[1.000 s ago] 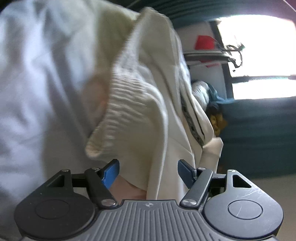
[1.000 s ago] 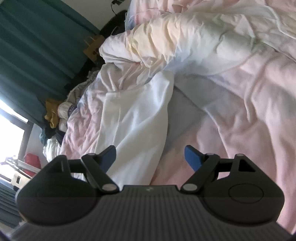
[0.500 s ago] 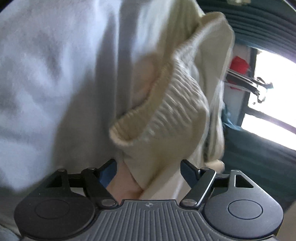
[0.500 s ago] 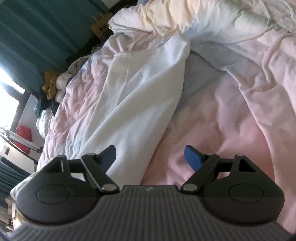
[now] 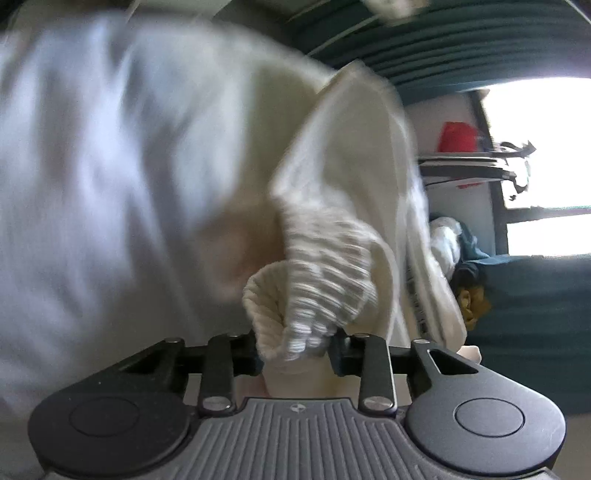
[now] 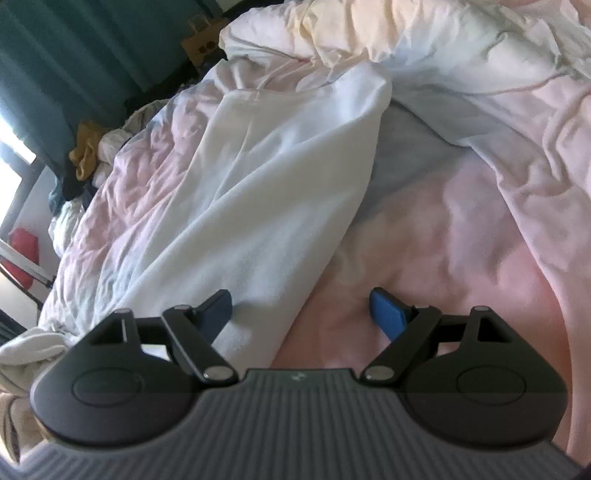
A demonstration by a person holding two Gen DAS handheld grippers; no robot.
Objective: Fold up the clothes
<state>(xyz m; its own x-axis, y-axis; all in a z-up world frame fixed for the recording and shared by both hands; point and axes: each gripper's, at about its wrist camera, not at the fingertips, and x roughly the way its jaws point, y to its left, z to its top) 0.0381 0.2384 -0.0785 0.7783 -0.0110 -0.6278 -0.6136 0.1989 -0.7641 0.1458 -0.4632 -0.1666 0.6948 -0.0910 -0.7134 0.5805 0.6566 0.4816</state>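
Left wrist view: the left gripper (image 5: pixel 295 354) has just been closing, and its fingers (image 5: pixel 341 352) now press from both sides on the ribbed cuff (image 5: pixel 314 295) of a cream sweater (image 5: pixel 354 177). The cuff bunches between the fingers and bulges out above them. The sweater rises from the cuff up and away from the camera, held in the air rather than lying flat. To the left of it a large expanse of white cloth (image 5: pixel 110 166) fills the frame, blurred; whether it belongs to the same garment cannot be told. Beyond the sweater, on the right, a heap of clothes (image 5: pixel 461 266) lies against a dark teal surface, and farther off a red object (image 5: pixel 458 134) sits on a shelf (image 5: pixel 461 162) beside a bright window (image 5: pixel 546 147).

Right wrist view: the right gripper (image 6: pixel 301 312) has its fingers (image 6: pixel 386 314) spread wide with nothing between them. It hangs over the bed (image 6: pixel 461 240), which is covered by a crumpled pink sheet. The left finger sits above a white garment (image 6: pixel 266 184) that lies spread across the bed, running from the near left edge toward the middle; the right finger is over bare pink sheet. Whether the fingers touch the fabric cannot be told. Farther on, a bunched duvet (image 6: pixel 351 33) in cream and white crosses the far side of the bed. At the far left corner lie piled clothes (image 6: pixel 86 151), with a teal curtain (image 6: pixel 92 48) behind them.
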